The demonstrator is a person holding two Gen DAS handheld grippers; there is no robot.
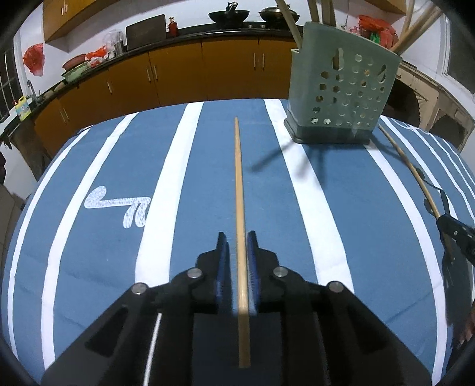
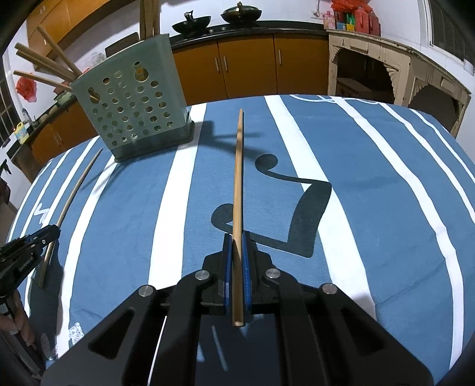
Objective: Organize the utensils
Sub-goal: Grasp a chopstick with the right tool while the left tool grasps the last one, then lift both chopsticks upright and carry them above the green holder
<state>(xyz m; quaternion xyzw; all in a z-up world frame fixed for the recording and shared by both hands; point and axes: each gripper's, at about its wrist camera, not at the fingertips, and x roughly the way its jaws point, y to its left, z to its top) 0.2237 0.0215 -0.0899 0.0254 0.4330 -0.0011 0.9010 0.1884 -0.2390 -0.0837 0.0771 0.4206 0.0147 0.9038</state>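
Note:
A wooden chopstick (image 1: 239,190) lies on the blue striped cloth, running between the fingers of my left gripper (image 1: 237,237), which is open around it with small gaps either side. My right gripper (image 2: 236,237) is shut on a second chopstick (image 2: 237,178) and holds it above the cloth, pointing away. A green perforated utensil holder (image 1: 341,89) stands at the far side with several chopsticks in it; it also shows in the right wrist view (image 2: 133,101). The right gripper (image 1: 454,228) appears at the right edge of the left view, and the left gripper (image 2: 26,252) at the left edge of the right view.
The table carries a blue cloth with white stripes (image 1: 118,166). Orange kitchen cabinets (image 1: 178,74) and a dark counter with woks (image 1: 228,14) run behind. A cream wooden shelf (image 2: 371,68) stands at the far right.

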